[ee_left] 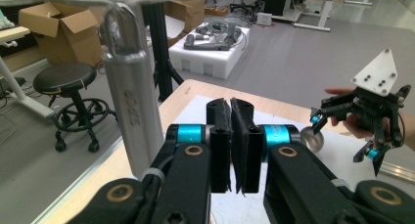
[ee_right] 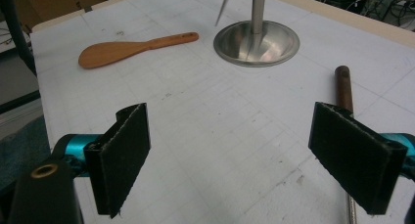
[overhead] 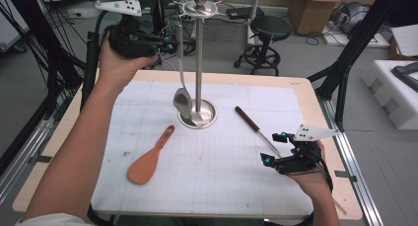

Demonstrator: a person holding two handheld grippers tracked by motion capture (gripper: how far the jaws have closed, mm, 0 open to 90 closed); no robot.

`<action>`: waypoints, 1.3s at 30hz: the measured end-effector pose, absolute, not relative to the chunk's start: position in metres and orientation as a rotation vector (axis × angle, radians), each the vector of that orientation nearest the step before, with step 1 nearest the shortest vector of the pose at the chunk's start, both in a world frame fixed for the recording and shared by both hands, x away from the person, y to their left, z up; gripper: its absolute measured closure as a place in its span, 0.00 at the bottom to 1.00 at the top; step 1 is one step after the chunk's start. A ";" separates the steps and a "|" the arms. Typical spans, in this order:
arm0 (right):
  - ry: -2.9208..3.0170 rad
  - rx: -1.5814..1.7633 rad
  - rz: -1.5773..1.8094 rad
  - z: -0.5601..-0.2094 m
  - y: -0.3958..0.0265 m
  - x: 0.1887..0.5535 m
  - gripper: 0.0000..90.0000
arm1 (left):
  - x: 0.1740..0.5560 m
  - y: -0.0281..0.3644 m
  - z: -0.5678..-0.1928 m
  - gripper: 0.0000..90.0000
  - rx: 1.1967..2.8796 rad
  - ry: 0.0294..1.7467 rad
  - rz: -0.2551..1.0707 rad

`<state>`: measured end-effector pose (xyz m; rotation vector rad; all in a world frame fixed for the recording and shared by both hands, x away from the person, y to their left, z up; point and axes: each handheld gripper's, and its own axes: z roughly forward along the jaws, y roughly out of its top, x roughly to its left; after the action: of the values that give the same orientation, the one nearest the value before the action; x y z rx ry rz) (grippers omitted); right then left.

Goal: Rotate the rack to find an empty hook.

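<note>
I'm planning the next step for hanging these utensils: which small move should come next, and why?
Probably lower the right tongs, open, onto the brown-handled utensil lying beside them on the table. The ladle already hangs from the rack, and the left tongs are shut and empty up by the rack's top. The wooden spatula also waits.

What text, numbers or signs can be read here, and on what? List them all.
No text can be read for sure.
Steel ladle handle hanging from the rack: a stamped mark runs along it, too blurred to read.
Cardboard boxes behind: no legible print.
Wooden spatula, the brown-handled utensil and the white mat: grid lines only, no words.
</note>
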<state>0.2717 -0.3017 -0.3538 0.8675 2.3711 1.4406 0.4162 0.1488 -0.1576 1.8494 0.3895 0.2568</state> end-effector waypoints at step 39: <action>2.354 0.892 1.451 -0.356 -0.309 0.271 0.16 | 0.447 0.148 -0.124 1.00 1.814 0.433 0.333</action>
<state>0.2712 -0.3092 -0.3556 0.8919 2.3541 1.4507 0.4473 0.1477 -0.1241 1.8144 0.4329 0.3332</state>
